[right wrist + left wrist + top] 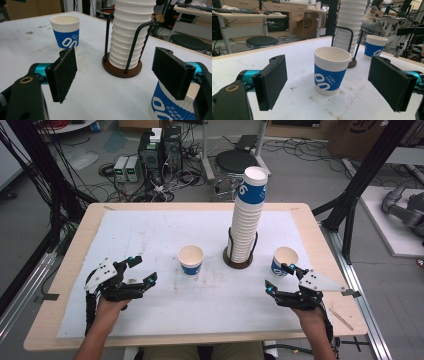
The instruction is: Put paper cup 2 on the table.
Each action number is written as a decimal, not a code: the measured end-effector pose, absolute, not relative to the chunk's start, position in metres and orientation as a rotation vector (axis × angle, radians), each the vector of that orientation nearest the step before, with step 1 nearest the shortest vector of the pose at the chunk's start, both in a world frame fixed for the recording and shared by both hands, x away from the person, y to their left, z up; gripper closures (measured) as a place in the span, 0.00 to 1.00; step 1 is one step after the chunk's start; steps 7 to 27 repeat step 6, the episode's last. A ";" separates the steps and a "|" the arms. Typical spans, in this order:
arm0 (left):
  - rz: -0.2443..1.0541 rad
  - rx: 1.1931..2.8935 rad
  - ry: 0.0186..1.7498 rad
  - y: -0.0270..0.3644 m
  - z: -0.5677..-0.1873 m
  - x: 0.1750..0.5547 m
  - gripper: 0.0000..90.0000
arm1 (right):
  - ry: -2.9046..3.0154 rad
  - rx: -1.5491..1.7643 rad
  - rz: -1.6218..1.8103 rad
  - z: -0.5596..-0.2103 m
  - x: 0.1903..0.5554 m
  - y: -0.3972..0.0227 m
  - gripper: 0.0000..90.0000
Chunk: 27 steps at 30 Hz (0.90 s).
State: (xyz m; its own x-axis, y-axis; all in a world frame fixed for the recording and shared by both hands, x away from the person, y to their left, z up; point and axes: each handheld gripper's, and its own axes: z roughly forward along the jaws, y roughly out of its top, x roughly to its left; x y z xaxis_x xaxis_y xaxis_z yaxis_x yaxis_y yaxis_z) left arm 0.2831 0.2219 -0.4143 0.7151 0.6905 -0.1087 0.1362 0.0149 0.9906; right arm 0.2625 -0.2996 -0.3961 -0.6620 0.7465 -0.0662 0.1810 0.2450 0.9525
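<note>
**Two grippers, two loose cups, one stacked holder**

Forearms enter from the bottom edge of the high view, each hand holding a gripper above the white mat (150, 227) that covers the wooden table (75, 247).

- Left gripper (143, 270): jaws spread wide, holding nothing. In the left gripper view its black pads (272, 81) stand to either side of the middle cup (331, 71) without touching it; the cup sits farther along the mat.
- Right gripper (278, 278): jaws likewise apart and empty. One jaw tip lies just beside the right cup (284, 260); whether it touches cannot be told.
- Middle cup (190, 259): white with a blue band, upright, open end up, left of the holder.
- Right cup: same pattern, upright, right of the holder.
- Cup stack (247, 215): tall column of nested cups standing in a black wire holder (132, 47) on a round brown base (121, 70), between the two loose cups.
- Black stool (236, 162): on the floor beyond the table's far edge.
</note>
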 end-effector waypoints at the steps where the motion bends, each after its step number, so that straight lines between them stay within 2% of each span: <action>1: 0.491 1.520 0.707 0.222 -0.414 0.283 0.17 | 2.003 0.844 1.427 -0.396 0.262 -0.300 0.23; 27: 0.490 1.523 0.707 0.222 -0.415 0.284 0.17 | 1.999 0.837 1.432 -0.396 0.263 -0.300 0.23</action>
